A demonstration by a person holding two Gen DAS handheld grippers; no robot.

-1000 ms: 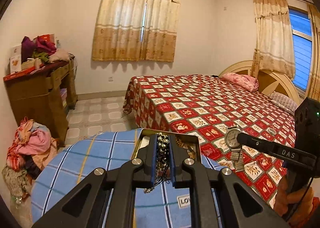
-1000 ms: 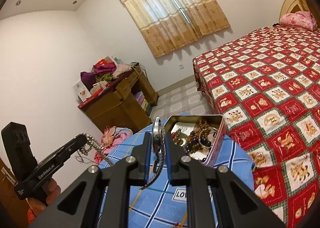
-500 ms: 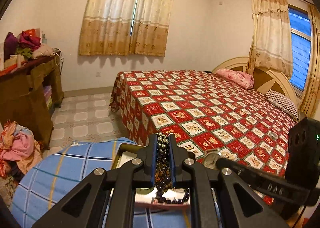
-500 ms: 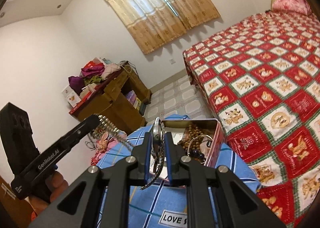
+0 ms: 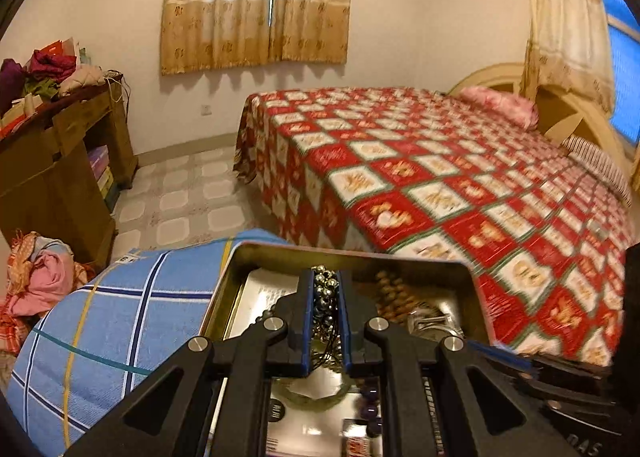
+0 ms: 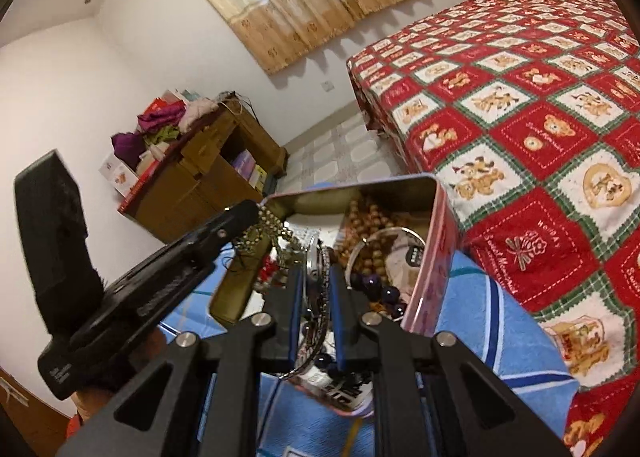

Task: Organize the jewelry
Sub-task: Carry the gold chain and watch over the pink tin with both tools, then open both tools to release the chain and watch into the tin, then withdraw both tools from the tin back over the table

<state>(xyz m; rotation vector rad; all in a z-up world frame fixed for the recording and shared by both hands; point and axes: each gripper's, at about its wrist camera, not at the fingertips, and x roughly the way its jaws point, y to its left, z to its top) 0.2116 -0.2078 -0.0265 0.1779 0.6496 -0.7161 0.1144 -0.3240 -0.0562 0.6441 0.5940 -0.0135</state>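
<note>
Both tools hang over the open tin (image 6: 434, 257) on the blue checked cloth (image 5: 120, 309), apparently so that what they carry can drop straight in among the wooden beads (image 6: 372, 221) and purple beads (image 6: 378, 289) lying there. The left tool (image 5: 325, 297) is closed tight on a silver bead necklace (image 5: 326, 299), and the right tool (image 6: 316, 289) is pinched on a metal wristwatch (image 6: 316, 269) with its band dangling into the tin. Readable writing is scarce: "DAS" on the right tool's body at the edge of the left view; the tin's labels are too blurred.
</note>
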